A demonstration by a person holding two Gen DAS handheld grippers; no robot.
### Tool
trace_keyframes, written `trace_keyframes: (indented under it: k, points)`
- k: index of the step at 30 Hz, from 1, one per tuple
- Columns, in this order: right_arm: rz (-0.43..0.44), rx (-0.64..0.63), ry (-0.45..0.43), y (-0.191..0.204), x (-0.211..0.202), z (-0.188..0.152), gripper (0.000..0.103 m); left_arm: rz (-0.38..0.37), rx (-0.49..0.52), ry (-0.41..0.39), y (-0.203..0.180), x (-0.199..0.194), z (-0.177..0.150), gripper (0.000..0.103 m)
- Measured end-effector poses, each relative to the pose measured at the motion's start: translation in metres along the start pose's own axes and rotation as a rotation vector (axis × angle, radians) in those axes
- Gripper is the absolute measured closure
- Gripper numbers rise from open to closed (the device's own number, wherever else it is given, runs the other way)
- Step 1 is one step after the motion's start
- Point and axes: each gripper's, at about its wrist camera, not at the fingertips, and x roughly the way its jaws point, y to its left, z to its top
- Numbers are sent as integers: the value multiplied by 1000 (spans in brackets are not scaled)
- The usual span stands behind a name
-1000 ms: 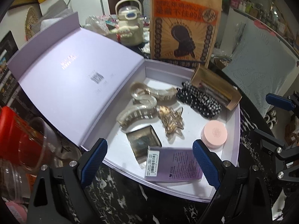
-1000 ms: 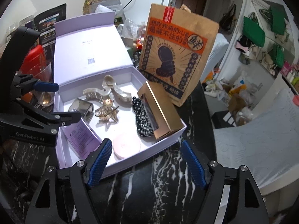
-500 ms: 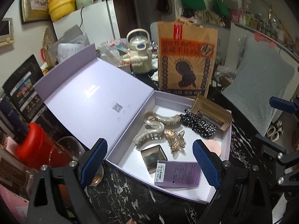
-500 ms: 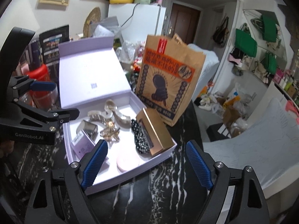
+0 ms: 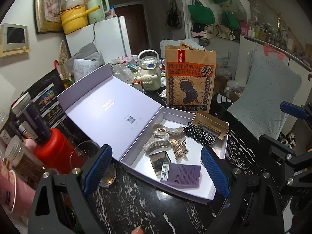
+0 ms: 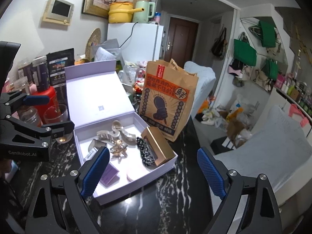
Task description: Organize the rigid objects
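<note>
Holding seven items, one lilac box [image 5: 218, 192] with lid raised, two pearly claw clips [image 5: 156, 145], left gripper [image 5: 156, 172] spread empty, right gripper [image 6: 152, 172] opening, empty.

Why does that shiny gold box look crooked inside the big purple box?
The gold cardboard box doesn't lie flat. It leans tilted against the far right corner of the open lilac gift box, one edge propped on the rim, beside the black polka-dot scrunchie.
</note>
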Motion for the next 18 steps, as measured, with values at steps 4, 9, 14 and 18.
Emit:
trace_keyframes:
  k: [4,9,14,18]
  points:
    - [10,38,-4,1,-11,-5,7,6,-8,-13,-1,-15,-10,9]
    - [4,46,-13,9,-25,-16,1,30,-22,-22,0,-30,-23,9]
    - [-4,45,-8,16,-37,-31,1,40,-34,-19,-2,-43,-43,9]
    - [-6,56,5,20,-44,-46,1,46,-46,-14,-4,-50,-57,9]
